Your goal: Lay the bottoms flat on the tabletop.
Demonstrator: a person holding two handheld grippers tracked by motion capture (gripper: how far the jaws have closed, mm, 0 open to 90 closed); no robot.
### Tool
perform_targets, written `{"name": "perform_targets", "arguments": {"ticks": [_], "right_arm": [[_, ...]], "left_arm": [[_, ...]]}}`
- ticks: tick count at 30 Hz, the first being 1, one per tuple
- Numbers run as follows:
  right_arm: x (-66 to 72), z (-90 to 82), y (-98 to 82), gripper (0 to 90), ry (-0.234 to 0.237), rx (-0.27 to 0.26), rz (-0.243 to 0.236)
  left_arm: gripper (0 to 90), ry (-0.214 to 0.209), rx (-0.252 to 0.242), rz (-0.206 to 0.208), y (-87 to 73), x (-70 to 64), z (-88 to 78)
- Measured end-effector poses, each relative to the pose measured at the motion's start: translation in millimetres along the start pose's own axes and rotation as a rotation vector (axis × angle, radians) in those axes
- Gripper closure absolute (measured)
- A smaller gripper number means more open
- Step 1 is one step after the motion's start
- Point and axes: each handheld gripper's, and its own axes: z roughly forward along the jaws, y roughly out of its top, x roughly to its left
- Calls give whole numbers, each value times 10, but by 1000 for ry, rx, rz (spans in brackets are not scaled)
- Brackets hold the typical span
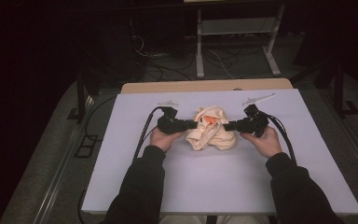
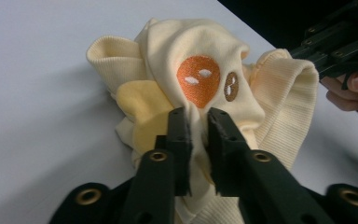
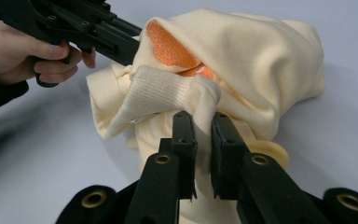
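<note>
Left gripper [image 2: 196, 116]: jaws drawn narrow, pinching a fold of the cream garment [image 1: 213, 129] just under its orange embroidered patch [image 2: 198, 80].
Right gripper [image 3: 200, 119]: jaws likewise narrow, clamped on a ribbed cuff or hem [image 3: 165, 91] at the opposite side of the heap.
Hands: left hand [image 1: 164, 138] and right hand [image 1: 265, 140] flank the bundle, both low on the desk [image 1: 214, 186].
Garment position: crumpled in a mound near the middle of the desk, nearer the far edge than the near one, between the two grippers.
Handling, judged: soft, light, floppy knit; will sag and stretch rather than hold shape, not fragile, unlikely to slip from rubbery pads.
Where to grip, judged: ribbed edges and seams look the firmest purchase; loose single layers may pull free or drag hidden folds along.
Containers: none seen on the desk; garment lies bare on the pale surface.
Beyond desk: metal frame [image 1: 235, 28] and cables on the floor.
</note>
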Motion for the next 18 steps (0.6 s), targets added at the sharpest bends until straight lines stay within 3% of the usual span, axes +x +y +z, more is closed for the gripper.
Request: {"name": "perform_targets", "arguments": {"ticks": [2, 6, 9, 11, 12, 18], "right_arm": [[5, -2, 2, 818, -3, 3, 7], [-2, -50, 32, 827, -19, -4, 27], [-9, -145, 91, 829, -34, -23, 45], [-12, -232, 143, 829, -44, -48, 48], [-10, -294, 179, 829, -46, -70, 54], [27, -592, 340, 829, -84, -145, 63]], "left_arm": [[821, -6, -7, -15, 9, 18, -22], [834, 56, -32, 20, 90, -37, -110], [837, 99, -52, 55, 276, -148, -228], [837, 104, -61, 56, 322, -177, -252], [837, 120, -83, 71, 439, -254, -312], [838, 164, -159, 111, 718, -435, -469]]}}
